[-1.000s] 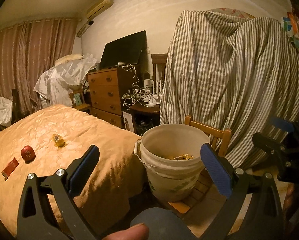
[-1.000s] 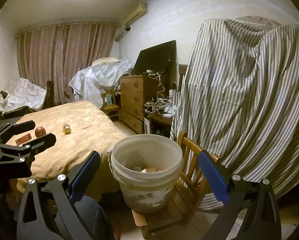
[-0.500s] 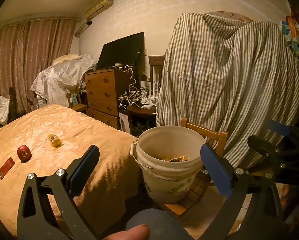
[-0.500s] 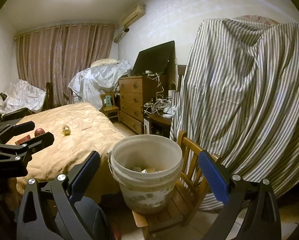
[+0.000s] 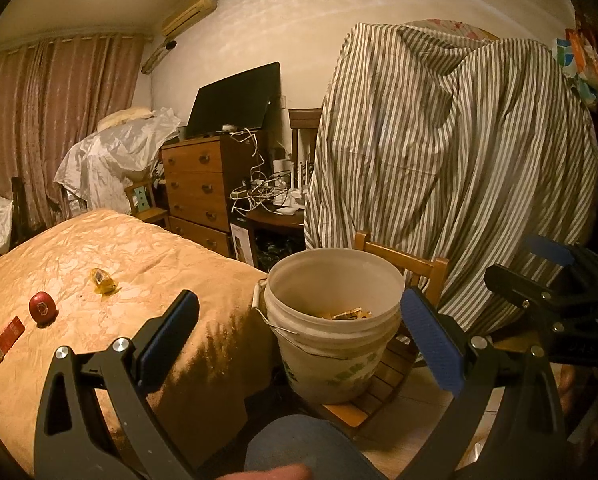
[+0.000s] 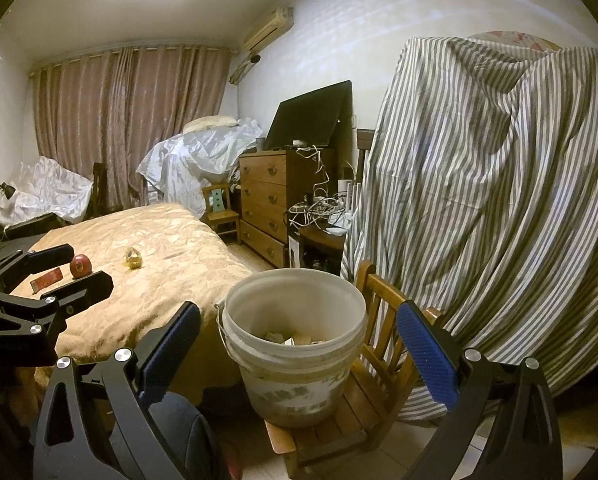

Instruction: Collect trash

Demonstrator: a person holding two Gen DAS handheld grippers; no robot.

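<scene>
A white bucket [image 5: 333, 322] [image 6: 295, 344] with scraps at its bottom stands on a small wooden chair [image 6: 373, 412]. On the tan bedspread [image 5: 99, 264] [image 6: 155, 252] lie a crumpled yellow wrapper [image 5: 103, 281] [image 6: 133, 258], a red round piece [image 5: 42, 307] [image 6: 81, 266] and a flat red packet [image 5: 8, 333] [image 6: 47, 280]. My left gripper [image 5: 299, 332] is open and empty, level with the bucket's rim. My right gripper [image 6: 299, 344] is open and empty too, in front of the bucket. Each gripper shows at the edge of the other's view.
A striped sheet [image 5: 451, 168] drapes a tall bulk behind the chair. A wooden dresser [image 5: 199, 192] with a dark screen [image 5: 233, 100] and a low table of tangled cables [image 5: 267, 196] stand by the far wall. A person's knee [image 5: 299, 448] is low in front.
The left wrist view has swung slightly, so the bucket and bed items sit a bit further left in frame. Both grippers stay open and empty.
</scene>
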